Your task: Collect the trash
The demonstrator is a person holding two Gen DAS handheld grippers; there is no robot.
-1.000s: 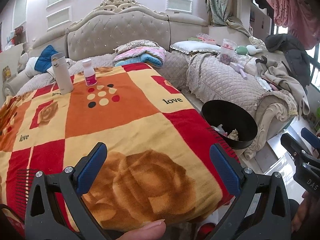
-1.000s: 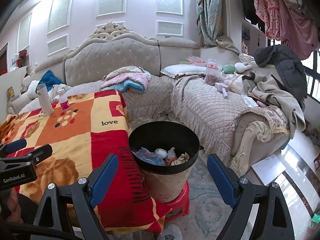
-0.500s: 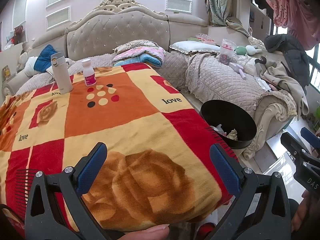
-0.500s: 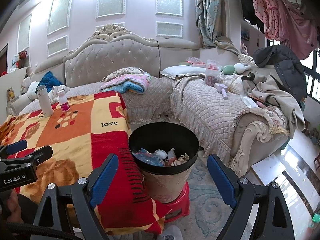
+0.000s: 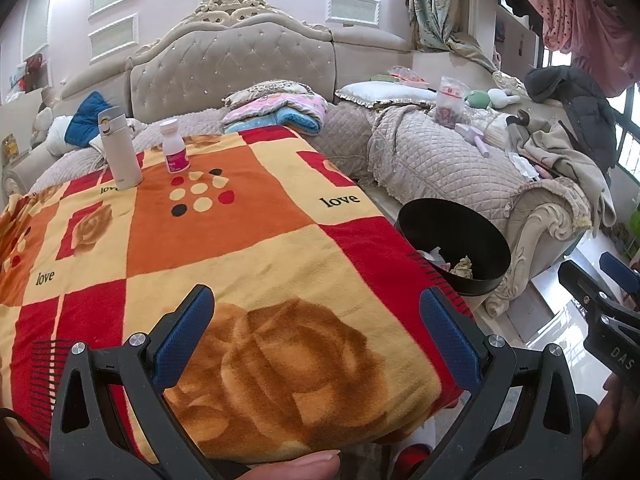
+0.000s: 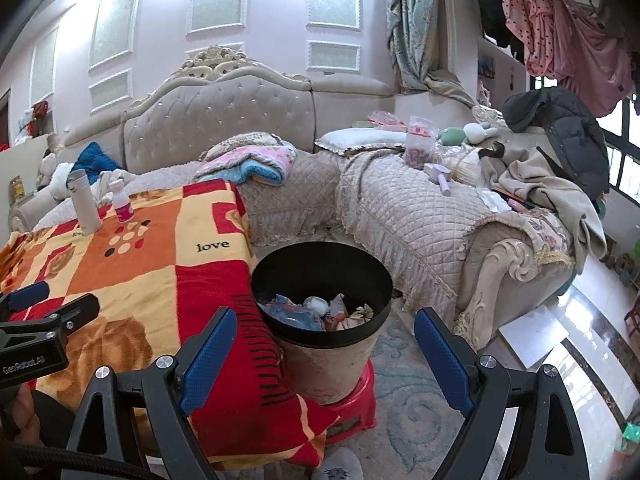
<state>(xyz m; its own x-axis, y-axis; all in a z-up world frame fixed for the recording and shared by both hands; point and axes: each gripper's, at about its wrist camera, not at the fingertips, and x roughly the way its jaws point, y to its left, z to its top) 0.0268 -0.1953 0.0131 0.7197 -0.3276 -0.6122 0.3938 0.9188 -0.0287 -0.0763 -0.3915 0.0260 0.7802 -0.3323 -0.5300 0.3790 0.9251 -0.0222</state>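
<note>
A black-rimmed trash bin (image 6: 320,334) stands on a red stool (image 6: 356,408) beside the blanket-covered table (image 5: 240,240). Crumpled wrappers and paper (image 6: 316,312) lie inside it; in the left wrist view the bin (image 5: 454,248) shows past the table's right edge. My left gripper (image 5: 316,336) hovers open over the near end of the blanket, with nothing between its blue pads. Just in front of the bin, my right gripper (image 6: 320,356) is open and empty too. Each gripper appears at the edge of the other's view.
A white flask (image 5: 119,148) and a small pink-labelled bottle (image 5: 174,151) stand at the table's far end. A quilted sofa (image 6: 420,216) with folded blankets, clothes and toys wraps around behind. A patterned rug (image 6: 412,400) and shiny floor lie to the right.
</note>
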